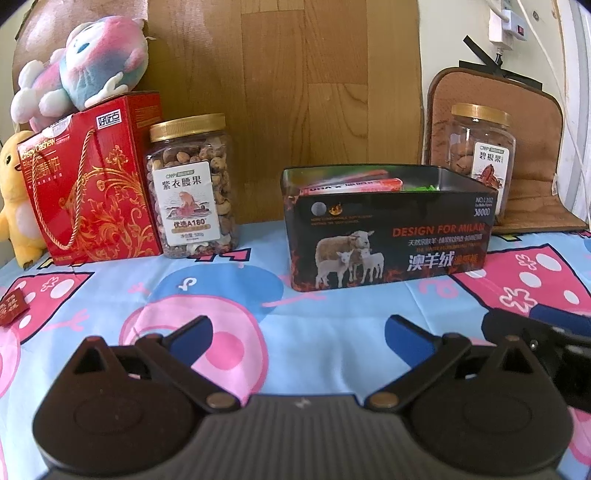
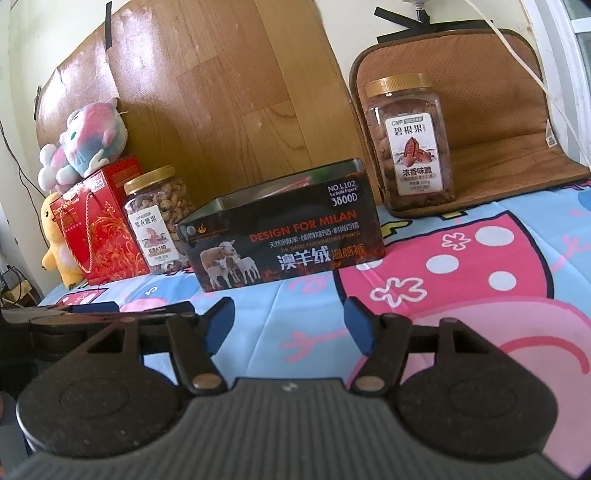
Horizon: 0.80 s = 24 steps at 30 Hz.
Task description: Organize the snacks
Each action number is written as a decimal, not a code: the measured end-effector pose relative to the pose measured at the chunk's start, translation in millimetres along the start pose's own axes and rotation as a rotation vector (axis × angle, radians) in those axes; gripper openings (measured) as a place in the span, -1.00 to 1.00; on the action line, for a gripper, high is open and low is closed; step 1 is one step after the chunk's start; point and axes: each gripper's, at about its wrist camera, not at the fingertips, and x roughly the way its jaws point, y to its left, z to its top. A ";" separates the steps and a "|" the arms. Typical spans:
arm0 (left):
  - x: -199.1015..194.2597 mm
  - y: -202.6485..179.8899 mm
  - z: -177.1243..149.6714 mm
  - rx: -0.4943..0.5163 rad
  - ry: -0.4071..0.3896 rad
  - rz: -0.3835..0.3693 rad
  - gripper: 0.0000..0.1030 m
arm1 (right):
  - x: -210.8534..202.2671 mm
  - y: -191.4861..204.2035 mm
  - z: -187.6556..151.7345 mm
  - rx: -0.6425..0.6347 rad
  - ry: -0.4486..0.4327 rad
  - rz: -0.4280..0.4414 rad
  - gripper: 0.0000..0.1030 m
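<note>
An open black tin [image 1: 391,236] [image 2: 284,240] printed with sheep stands mid-table; red and green snack packets [image 1: 354,184] show inside it. A gold-lidded cashew jar [image 1: 192,188] [image 2: 159,221] stands to its left, beside a red gift box [image 1: 92,181] [image 2: 99,225]. A pecan jar [image 1: 480,155] [image 2: 408,144] stands back right on a brown cushion. My left gripper [image 1: 297,338] is open and empty, short of the tin. My right gripper [image 2: 290,326] is also open and empty, in front of the tin; its edge [image 1: 535,332] shows in the left wrist view.
Plush toys [image 1: 81,66] [image 2: 85,144] sit on and beside the red box. A small red packet [image 1: 13,306] lies at the far left on the cartoon cloth [image 1: 258,288]. A wooden board [image 2: 221,92] backs the table; a power strip [image 1: 508,26] hangs upper right.
</note>
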 end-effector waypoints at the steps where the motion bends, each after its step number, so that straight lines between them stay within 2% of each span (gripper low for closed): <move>1: 0.1 0.1 -0.1 0.000 0.001 -0.001 1.00 | -0.1 0.0 0.0 0.000 -0.001 0.000 0.32; 24: 4.4 2.2 -0.7 -0.025 0.050 -0.044 1.00 | -0.6 -1.1 0.1 0.011 -0.002 0.010 0.32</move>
